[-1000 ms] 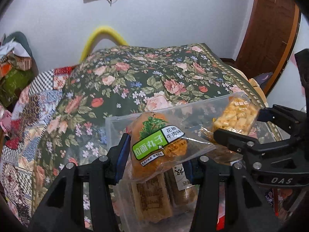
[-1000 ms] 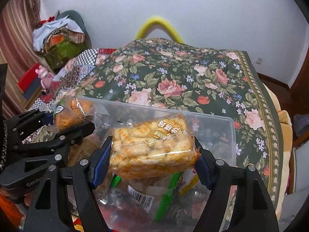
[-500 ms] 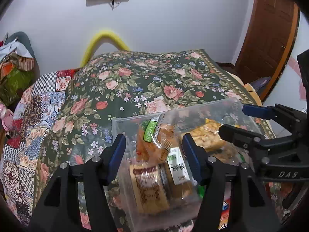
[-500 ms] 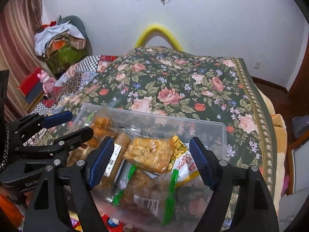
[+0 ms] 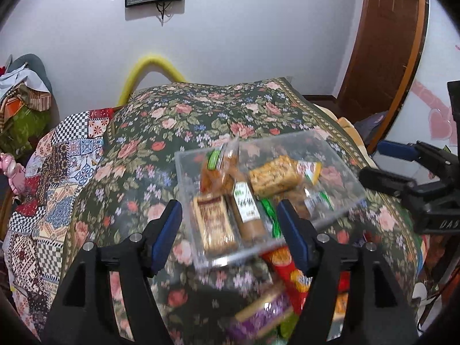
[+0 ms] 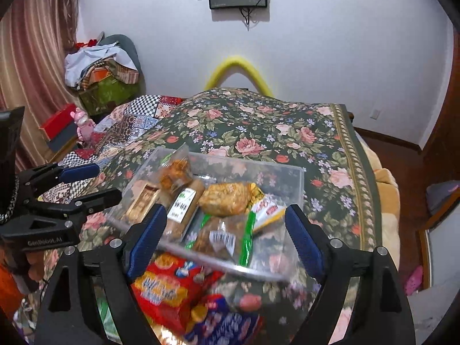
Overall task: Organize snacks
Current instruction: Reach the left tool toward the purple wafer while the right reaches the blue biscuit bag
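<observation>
Snacks in crinkly wrappers already fill the clear rectangular plastic bin (image 5: 339, 172) that sits mid-frame on the dark green rose-patterned bedspread (image 5: 178, 126), and more lie loose at the lower edge of both views. Your left gripper (image 5: 230, 227) has its blue-padded fingers (image 5: 168, 230) spread wide apart and holds nothing; your right gripper (image 6: 227, 230) is likewise wide apart and empty, both hovering over the bin's near rim.

Inside the bin, the orange puffed-ball packet with a green label (image 5: 215, 169) stands on end at the upper left corner, leaning on the wall; a nudge could tip it over the side. The yellow-brown cracker pack (image 6: 227, 198) rests on top of other packets rather than on the floor of the bin, so it may slide when you add more.

Below the bin in the right wrist view, the red crisp bag with yellow lettering (image 6: 164, 284) and the blue-and-red foil packet (image 6: 227, 325) lie just beside the near wall, apparently the next to go in. Reach for them carefully: your fingers sit close to the bin's rim, and dropping down could catch it and shove or tilt the light bin on the soft bedding. Crisps crush easily, so a hard squeeze risks bursting the bag. Both grippers are near each other in the middle, so you could knock them together.
</observation>
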The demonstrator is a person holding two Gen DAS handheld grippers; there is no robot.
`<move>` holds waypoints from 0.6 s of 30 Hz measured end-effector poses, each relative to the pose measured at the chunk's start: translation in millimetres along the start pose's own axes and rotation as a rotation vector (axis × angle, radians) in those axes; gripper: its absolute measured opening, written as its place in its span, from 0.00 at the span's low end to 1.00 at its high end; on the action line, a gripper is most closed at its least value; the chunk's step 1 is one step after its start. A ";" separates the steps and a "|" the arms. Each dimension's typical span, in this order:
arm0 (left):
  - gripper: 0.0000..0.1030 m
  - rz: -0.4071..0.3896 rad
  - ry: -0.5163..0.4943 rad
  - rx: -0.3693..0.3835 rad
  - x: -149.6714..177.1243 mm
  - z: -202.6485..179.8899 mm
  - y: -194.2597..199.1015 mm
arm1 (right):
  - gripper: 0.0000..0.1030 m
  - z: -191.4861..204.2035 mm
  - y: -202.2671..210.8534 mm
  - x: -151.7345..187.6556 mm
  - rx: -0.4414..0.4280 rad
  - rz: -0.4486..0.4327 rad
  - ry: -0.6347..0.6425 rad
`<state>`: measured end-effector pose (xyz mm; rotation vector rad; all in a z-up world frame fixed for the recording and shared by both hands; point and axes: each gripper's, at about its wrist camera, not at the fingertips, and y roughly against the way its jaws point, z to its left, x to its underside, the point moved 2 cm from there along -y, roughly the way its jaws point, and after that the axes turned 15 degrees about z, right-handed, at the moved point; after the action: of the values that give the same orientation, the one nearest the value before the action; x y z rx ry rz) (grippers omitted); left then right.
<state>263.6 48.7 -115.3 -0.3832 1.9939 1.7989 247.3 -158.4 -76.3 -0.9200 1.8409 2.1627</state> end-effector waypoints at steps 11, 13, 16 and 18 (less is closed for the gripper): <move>0.67 0.096 0.013 0.035 64.7 1.0 -3.6 | 0.82 -5.3 2.3 56.5 -0.054 0.064 -0.063; 0.67 0.125 0.001 0.035 75.7 -1.7 -10.8 | 0.82 -5.9 -1.6 67.6 -0.048 0.083 -0.075; 0.67 0.163 -0.016 0.039 89.0 -6.2 -22.0 | 0.82 -9.8 -14.7 84.7 -0.053 0.129 -0.099; 0.67 0.189 -0.028 0.049 97.2 -9.9 -30.5 | 0.82 -11.6 -23.4 93.5 -0.064 0.158 -0.114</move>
<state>192.2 42.7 -188.3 -0.1577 2.1106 1.8507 188.1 -188.6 -147.0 -0.6675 1.8578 2.3255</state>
